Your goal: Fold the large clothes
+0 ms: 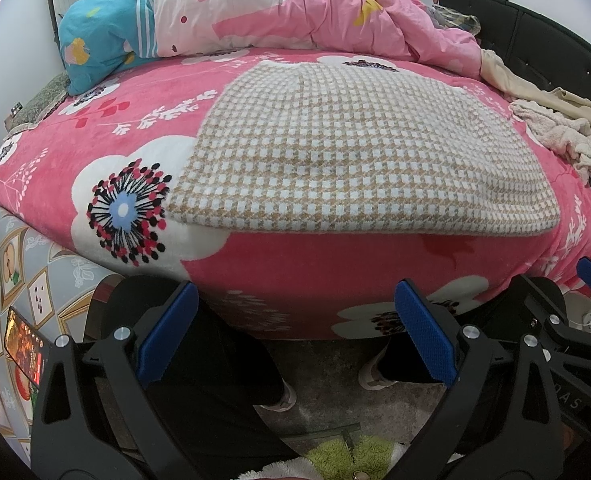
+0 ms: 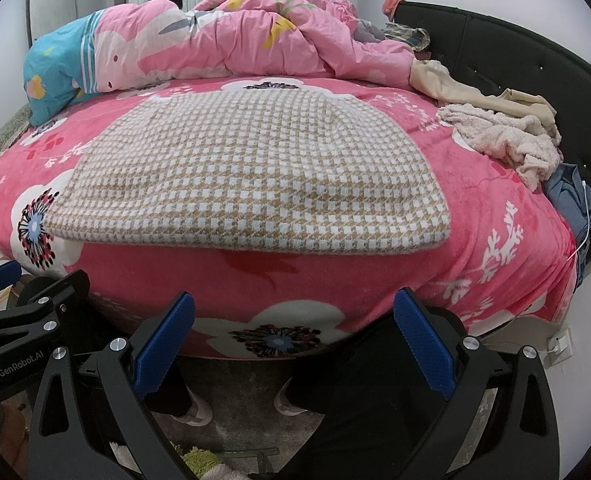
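A tan and white houndstooth garment (image 1: pixel 343 152) lies flat and folded on the pink flowered bed cover (image 1: pixel 135 128); it also shows in the right wrist view (image 2: pixel 251 176). Its near edge runs along the bed's front edge. My left gripper (image 1: pixel 295 332) is open and empty, held below and in front of the garment, off the bed. My right gripper (image 2: pixel 295 332) is open and empty, likewise low in front of the bed. The right gripper's side shows at the right of the left wrist view (image 1: pixel 575 320).
A pink quilt (image 2: pixel 235 40) is heaped at the back of the bed. Beige and pale pink clothes (image 2: pixel 507 136) and a blue garment (image 2: pixel 571 196) lie at the right by the black headboard (image 2: pixel 535 48). A person's legs (image 1: pixel 231 360) stand below on a grey carpet.
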`<state>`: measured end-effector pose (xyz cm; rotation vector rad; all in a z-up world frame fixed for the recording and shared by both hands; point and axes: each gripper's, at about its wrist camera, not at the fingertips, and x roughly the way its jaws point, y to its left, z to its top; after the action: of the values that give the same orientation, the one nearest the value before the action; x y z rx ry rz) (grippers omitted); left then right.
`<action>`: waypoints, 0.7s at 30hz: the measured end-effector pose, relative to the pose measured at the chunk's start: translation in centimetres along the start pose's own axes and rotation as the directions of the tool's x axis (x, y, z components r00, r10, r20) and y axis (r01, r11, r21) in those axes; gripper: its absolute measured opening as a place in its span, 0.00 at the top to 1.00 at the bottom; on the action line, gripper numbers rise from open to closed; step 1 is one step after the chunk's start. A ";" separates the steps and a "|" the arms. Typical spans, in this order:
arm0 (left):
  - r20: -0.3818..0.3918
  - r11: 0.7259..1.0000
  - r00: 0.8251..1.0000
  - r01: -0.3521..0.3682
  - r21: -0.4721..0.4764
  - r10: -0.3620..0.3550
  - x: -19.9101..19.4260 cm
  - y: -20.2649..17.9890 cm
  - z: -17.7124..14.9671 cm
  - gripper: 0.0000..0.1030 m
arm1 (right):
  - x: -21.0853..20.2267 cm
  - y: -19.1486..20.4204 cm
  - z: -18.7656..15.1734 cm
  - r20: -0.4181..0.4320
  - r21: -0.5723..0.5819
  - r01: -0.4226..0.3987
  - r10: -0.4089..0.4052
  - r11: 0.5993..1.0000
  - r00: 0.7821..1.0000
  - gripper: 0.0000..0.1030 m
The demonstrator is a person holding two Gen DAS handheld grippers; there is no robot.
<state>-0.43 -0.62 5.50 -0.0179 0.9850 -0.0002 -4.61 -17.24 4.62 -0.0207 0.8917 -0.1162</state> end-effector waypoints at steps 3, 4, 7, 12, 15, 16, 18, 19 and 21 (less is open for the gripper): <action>0.002 1.000 1.000 -0.001 0.000 0.001 0.0 0.1 0.0 0.08 | 0.0 0.0 0.1 0.001 -0.003 -0.001 0.001 1.000 1.000 0.06; 0.003 1.000 1.000 -0.001 0.000 0.001 0.0 0.1 0.1 0.08 | 0.0 0.0 0.1 0.001 -0.004 -0.001 0.001 1.000 1.000 0.06; 0.002 1.000 1.000 -0.001 0.000 0.001 0.0 0.1 0.1 0.08 | -0.1 0.2 0.2 0.002 -0.005 0.000 0.000 1.000 1.000 0.06; 0.003 1.000 1.000 -0.001 0.000 0.001 0.0 0.1 0.1 0.08 | 0.0 0.2 0.1 0.001 -0.004 0.000 0.000 1.000 1.000 0.06; 0.001 1.000 1.000 0.000 0.000 0.000 0.0 0.2 0.2 0.08 | 0.0 0.1 0.1 0.000 -0.004 0.000 0.000 1.000 1.000 0.06; 0.000 1.000 1.000 0.000 0.001 0.000 0.0 0.3 0.2 0.08 | 0.0 0.1 0.1 0.000 -0.003 0.000 0.000 1.000 1.000 0.06; 0.000 1.000 1.000 -0.001 0.001 0.001 0.0 0.3 0.3 0.08 | 0.0 0.2 0.1 0.000 -0.005 -0.001 0.001 1.000 1.000 0.06; -0.001 1.000 1.000 -0.001 0.000 0.001 0.0 0.3 0.3 0.08 | 0.0 0.1 0.1 0.000 -0.004 0.000 0.000 1.000 1.000 0.06; -0.001 1.000 1.000 -0.001 0.000 0.001 0.0 0.3 0.3 0.08 | 0.0 0.1 0.1 0.000 -0.004 -0.001 0.001 1.000 1.000 0.06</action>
<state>-0.17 -0.35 5.69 -0.0174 0.9863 0.0010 -4.47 -17.13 4.66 -0.0239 0.8917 -0.1134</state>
